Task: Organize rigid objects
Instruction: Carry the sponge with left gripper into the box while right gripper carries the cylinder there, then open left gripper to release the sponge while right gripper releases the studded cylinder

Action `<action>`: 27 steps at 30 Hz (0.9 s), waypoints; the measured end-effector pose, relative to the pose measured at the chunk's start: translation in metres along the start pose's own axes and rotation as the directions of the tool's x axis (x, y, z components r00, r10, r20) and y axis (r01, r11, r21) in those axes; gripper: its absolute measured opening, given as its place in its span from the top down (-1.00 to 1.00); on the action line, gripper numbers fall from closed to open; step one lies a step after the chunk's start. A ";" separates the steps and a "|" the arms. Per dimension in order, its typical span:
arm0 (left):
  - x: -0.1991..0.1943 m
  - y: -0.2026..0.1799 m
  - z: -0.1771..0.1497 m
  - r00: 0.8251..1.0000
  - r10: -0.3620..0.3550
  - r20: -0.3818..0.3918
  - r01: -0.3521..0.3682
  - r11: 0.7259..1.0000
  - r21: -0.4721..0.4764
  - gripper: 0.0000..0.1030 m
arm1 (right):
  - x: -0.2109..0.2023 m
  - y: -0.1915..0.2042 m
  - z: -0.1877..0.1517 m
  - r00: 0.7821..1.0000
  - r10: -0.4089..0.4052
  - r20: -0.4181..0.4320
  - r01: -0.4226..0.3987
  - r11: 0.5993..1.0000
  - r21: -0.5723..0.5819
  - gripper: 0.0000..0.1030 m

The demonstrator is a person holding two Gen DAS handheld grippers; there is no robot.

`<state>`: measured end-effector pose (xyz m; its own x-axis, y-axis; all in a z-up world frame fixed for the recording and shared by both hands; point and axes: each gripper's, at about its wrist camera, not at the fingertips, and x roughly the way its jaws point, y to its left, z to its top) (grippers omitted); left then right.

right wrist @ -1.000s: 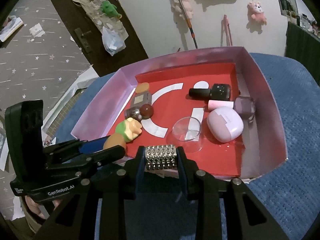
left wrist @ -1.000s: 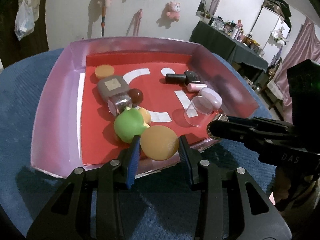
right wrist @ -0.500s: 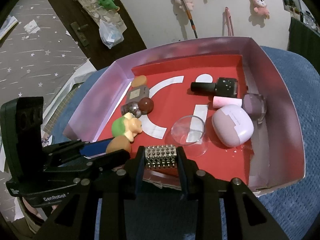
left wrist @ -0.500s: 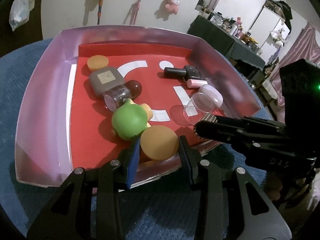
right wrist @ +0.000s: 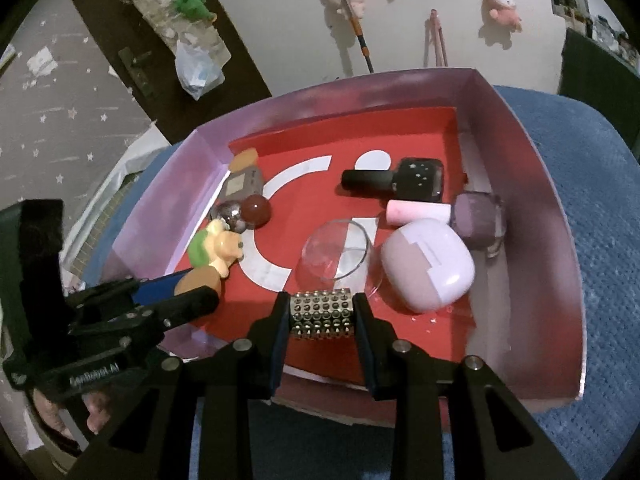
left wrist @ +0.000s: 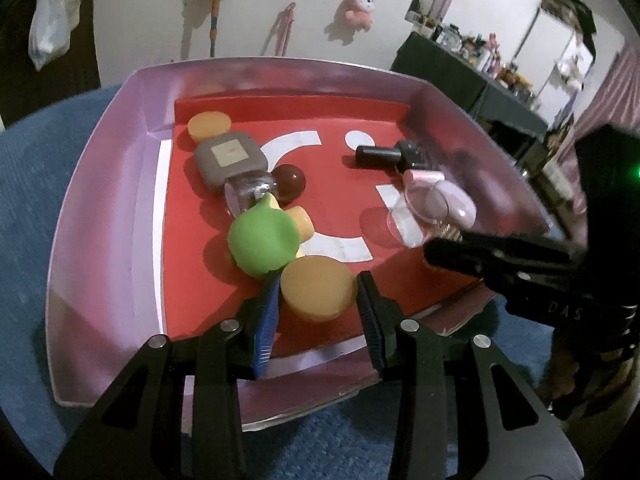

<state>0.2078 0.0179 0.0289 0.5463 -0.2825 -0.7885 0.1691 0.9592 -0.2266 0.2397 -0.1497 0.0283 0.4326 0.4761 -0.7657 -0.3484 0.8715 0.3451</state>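
A pink-walled tray with a red floor holds several small objects. My left gripper is shut on an orange disc over the tray's near edge, next to a green toy. My right gripper is shut on a studded silver block over the tray's near edge, just in front of a clear cup. The right gripper also shows in the left wrist view, and the left gripper in the right wrist view.
In the tray lie a second orange disc, a grey square case, a brown ball, a black nail polish bottle, a pink tube and a lilac earbud case. Blue cloth surrounds the tray.
Both grippers have moved forward over the tray's near edge, each still holding its object. The objects in the tray have not moved.
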 end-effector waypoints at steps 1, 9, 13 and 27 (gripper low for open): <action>0.002 -0.001 0.000 1.000 0.006 -0.001 -0.006 1.000 0.007 0.31 | 0.001 0.002 0.000 1.000 -0.024 0.008 0.024 1.000 -0.015 0.36; 0.008 -0.006 -0.005 0.999 0.032 0.003 -0.032 0.999 0.029 0.30 | 0.008 0.005 0.003 0.994 -0.111 0.017 0.111 0.992 -0.061 0.36; 0.008 -0.005 -0.005 1.000 0.024 0.005 -0.024 0.999 0.023 0.30 | 0.011 0.007 0.003 0.992 -0.123 0.019 0.124 0.990 -0.072 0.36; 0.009 -0.001 -0.007 1.000 0.008 0.013 -0.008 1.000 0.009 0.30 | 0.015 0.011 0.001 0.990 -0.143 0.019 0.144 0.985 -0.095 0.36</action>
<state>0.2069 0.0143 0.0186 0.5579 -0.2751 -0.7830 0.1719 0.9613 -0.2153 0.2434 -0.1326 0.0210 0.4933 0.3487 -0.7969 -0.3598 0.9159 0.1780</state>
